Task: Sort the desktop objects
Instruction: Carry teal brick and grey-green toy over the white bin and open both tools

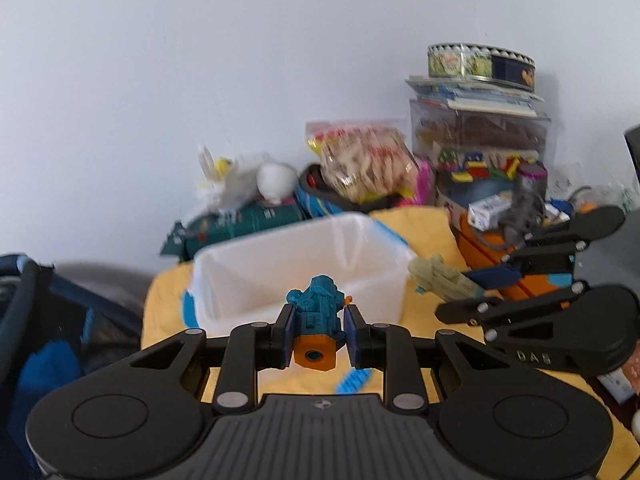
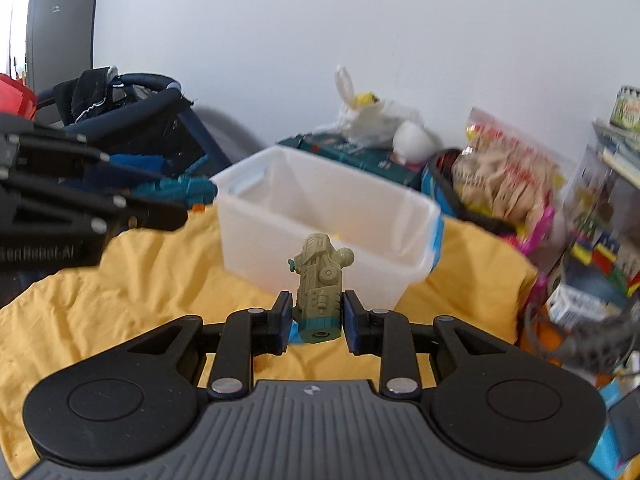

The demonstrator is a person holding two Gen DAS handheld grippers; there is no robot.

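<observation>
My left gripper (image 1: 318, 326) is shut on a teal and orange toy robot (image 1: 318, 320), held above the yellow cloth just in front of the white plastic bin (image 1: 240, 268). My right gripper (image 2: 316, 316) is shut on an olive green toy robot (image 2: 320, 288) with a teal base, held in front of the same bin (image 2: 280, 216). The right gripper with the green toy (image 1: 444, 280) shows at the right of the left wrist view. The left gripper with the teal toy (image 2: 188, 192) shows at the left of the right wrist view.
A yellow cloth (image 2: 120, 280) covers the table. Behind the bin lie a dark green box (image 1: 240, 220), a white plastic bag (image 2: 372, 120), a snack bag (image 1: 368, 160) and a stack of toy boxes with a round tin (image 1: 480, 60). A dark stroller (image 2: 140, 120) stands left.
</observation>
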